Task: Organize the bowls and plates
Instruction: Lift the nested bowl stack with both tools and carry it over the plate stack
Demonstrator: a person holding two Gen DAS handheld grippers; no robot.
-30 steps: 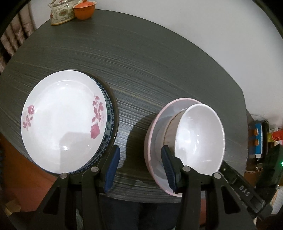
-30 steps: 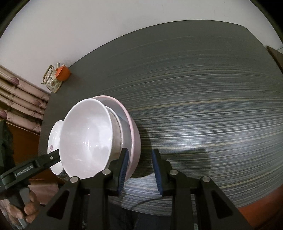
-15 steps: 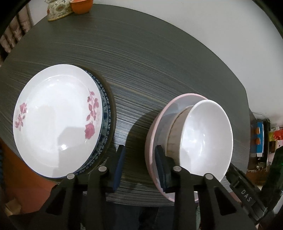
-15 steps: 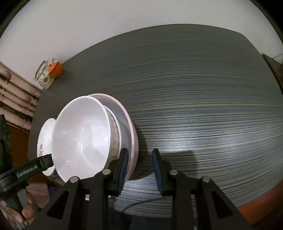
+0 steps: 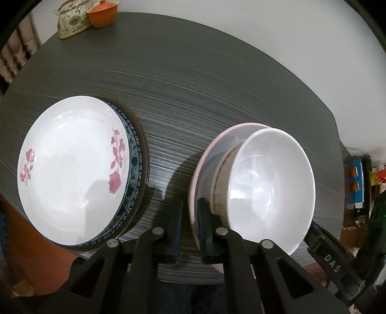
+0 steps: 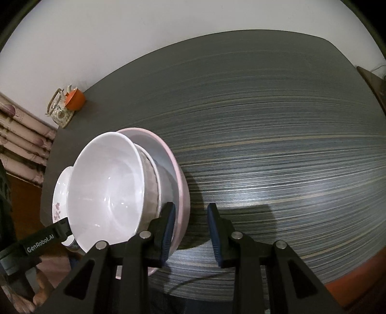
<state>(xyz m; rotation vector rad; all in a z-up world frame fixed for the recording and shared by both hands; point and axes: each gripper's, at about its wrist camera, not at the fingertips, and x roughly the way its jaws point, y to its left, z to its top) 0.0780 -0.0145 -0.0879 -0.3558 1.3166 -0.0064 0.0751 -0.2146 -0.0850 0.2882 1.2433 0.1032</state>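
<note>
A white bowl (image 5: pixel 267 190) sits nested in a grey-brown bowl (image 5: pixel 220 183) on a pink-rimmed plate (image 5: pixel 205 164) near the table's front edge. My left gripper (image 5: pixel 189 227) is shut on the pink plate's near-left rim. The stack also shows in the right wrist view, white bowl (image 6: pixel 108 188) on the pink plate (image 6: pixel 179 178). My right gripper (image 6: pixel 190 229) is open, its left finger by the plate's right rim. A white rose plate (image 5: pixel 72 169) lies on a blue-patterned plate (image 5: pixel 134 169) to the left.
A floral teapot (image 5: pixel 72 21) and an orange cup (image 5: pixel 102 15) stand at the table's far left corner. The dark striped table (image 6: pixel 277 145) stretches right of the stack. Shelves with clutter lie past the right edge.
My left gripper has moved right and closed from wide open onto the pink plate's rim. My right gripper has stayed open beside the plate.
</note>
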